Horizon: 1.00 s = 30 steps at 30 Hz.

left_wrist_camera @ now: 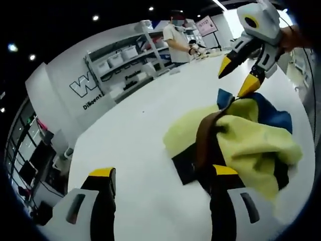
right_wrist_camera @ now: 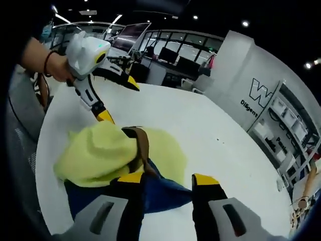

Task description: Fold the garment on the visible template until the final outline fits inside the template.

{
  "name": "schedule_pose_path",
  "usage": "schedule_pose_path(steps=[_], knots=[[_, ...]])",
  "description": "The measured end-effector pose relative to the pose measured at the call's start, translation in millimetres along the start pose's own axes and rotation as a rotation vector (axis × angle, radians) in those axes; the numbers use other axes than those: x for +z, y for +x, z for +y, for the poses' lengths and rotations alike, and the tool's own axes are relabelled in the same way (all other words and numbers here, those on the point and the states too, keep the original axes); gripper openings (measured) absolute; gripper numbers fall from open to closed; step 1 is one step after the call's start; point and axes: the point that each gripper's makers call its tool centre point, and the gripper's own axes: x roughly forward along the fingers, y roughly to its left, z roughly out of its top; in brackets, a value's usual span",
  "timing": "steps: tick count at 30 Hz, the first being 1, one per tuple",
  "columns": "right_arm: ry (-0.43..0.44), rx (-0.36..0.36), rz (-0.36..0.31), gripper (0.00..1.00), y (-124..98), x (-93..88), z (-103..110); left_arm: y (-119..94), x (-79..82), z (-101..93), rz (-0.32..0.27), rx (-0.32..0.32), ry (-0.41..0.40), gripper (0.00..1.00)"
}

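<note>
The garment [left_wrist_camera: 251,145] lies on the white desk [left_wrist_camera: 135,145] as a loose heap, not flat. It is mostly pale yellow, with a brown band and blue parts. Under its near edge a dark flat piece [left_wrist_camera: 184,165] shows in the left gripper view; I think this is the template, but most of it is covered.

The left gripper [left_wrist_camera: 165,175] has its jaws wide apart and empty; one jaw stands over the bare desk, the other just at the edge of the garment. The right gripper [right_wrist_camera: 168,181] also has wide jaws, low over the blue part of the garment, and it seems to hold nothing.

In my judgement the folding is at an early or middle step: the cloth is bunched, and its outline seems to go beyond the dark piece. The next move calls for each gripper to close on an edge or a corner and spread the cloth flat before a clean fold.

In the left gripper view the heap runs away from the camera, from the dark piece toward the blue part. A true long axis I cannot tell, because the garment is crumpled.

A person [left_wrist_camera: 175,37] stands near the shelves [left_wrist_camera: 120,60] far behind the desk.
</note>
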Motion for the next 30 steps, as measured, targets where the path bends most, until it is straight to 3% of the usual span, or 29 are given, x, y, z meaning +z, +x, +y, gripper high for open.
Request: schedule_pose_path(steps=[3, 6, 13, 14, 15, 19, 20, 23, 24, 26, 28, 30], knots=[[-0.036, 0.025, 0.013, 0.26, 2.7, -0.8, 2.9, 2.3, 3.4, -5.4, -0.02, -0.014, 0.082, 0.62], [-0.065, 0.044, 0.016, 0.23, 6.6, 0.1, 6.0, 7.2, 3.2, -11.8, -0.024, -0.032, 0.1, 0.6], [-0.097, 0.099, 0.039, 0.12, 12.9, -3.0, 16.4, 10.2, 1.2, -16.5, -0.036, -0.041, 0.075, 0.45], [-0.101, 0.108, 0.047, 0.11, 14.6, -4.7, 18.5, 11.0, 7.6, -21.0, -0.091, -0.057, 0.033, 0.43], [-0.102, 0.111, 0.051, 0.1, 15.4, -5.3, 19.2, 11.1, 7.0, -24.3, -0.093, -0.076, 0.02, 0.4], [-0.103, 0.134, 0.069, 0.0, 17.8, -7.6, 22.6, 13.3, 4.7, -28.1, -0.082, -0.074, 0.103, 0.3], [-0.113, 0.141, 0.107, 0.0, 17.8, -13.6, 22.7, 14.2, 4.6, -30.2, -0.083, -0.08, 0.109, 0.26], [-0.087, 0.134, 0.097, 0.0, 19.0, -11.8, 20.7, 15.3, 3.8, -33.8, -0.08, -0.097, 0.118, 0.03], [-0.081, 0.136, 0.099, 0.0, 18.8, -12.3, 20.7, 15.4, 3.4, -35.0, -0.079, -0.104, 0.114, 0.0], [-0.081, 0.128, 0.103, 0.0, 18.3, -13.4, 19.5, 14.1, 4.5, -33.7, -0.089, -0.092, 0.105, 0.0], [-0.022, 0.077, 0.114, 0.0, 16.2, -15.4, 10.7, 10.1, 14.2, -28.8, -0.138, -0.079, 0.064, 0.0], [0.026, 0.077, 0.09, 0.0, 15.4, -11.4, 8.3, 7.6, 16.6, -25.9, -0.137, -0.086, 0.048, 0.0]])
